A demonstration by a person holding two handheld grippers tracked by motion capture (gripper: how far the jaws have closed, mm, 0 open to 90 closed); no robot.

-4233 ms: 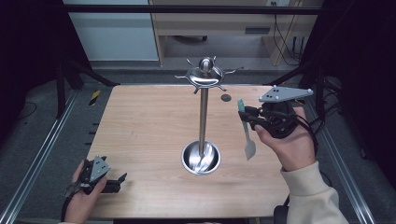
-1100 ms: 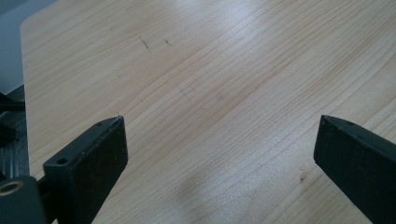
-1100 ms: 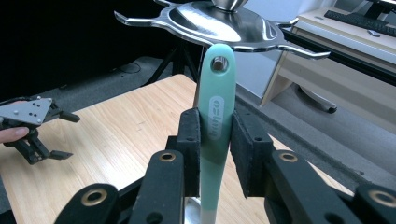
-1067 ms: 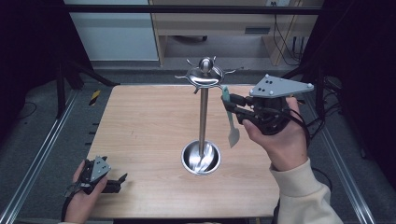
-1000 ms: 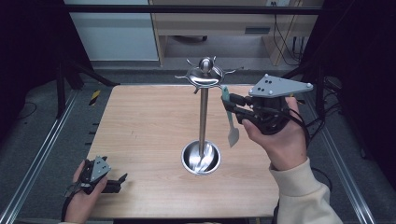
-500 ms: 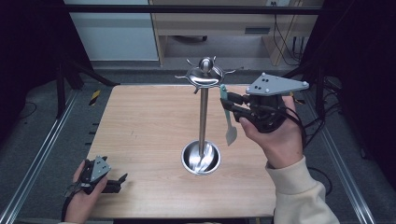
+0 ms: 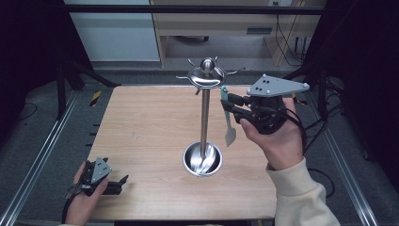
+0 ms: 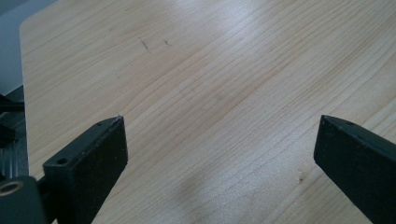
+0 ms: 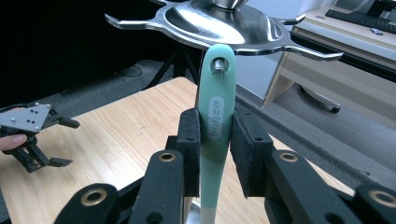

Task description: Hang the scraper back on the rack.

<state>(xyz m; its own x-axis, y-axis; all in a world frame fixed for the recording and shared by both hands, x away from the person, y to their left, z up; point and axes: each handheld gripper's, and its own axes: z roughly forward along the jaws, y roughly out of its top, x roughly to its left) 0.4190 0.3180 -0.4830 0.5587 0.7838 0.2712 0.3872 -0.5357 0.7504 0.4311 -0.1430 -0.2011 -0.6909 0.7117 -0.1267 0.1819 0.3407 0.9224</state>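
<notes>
Spatula [image 9: 215, 135] at rack [image 7: 206, 80] hook (hole threaded), table [image 7: 150, 122]

Legible markings, one item:

1. Oval embossed mark in pale lettering on the handle of the mint-green utensil [image 9: 215, 140], running lengthwise along the handle. It sits between the pads of the right gripper [image 9: 215, 140], just above the clamped stretch and below the hanging hole at the handle's end. The characters are too small and blurred to read with certainty.

No other text, numbers, labels or signs can be read on the table, stand or grippers.
</notes>
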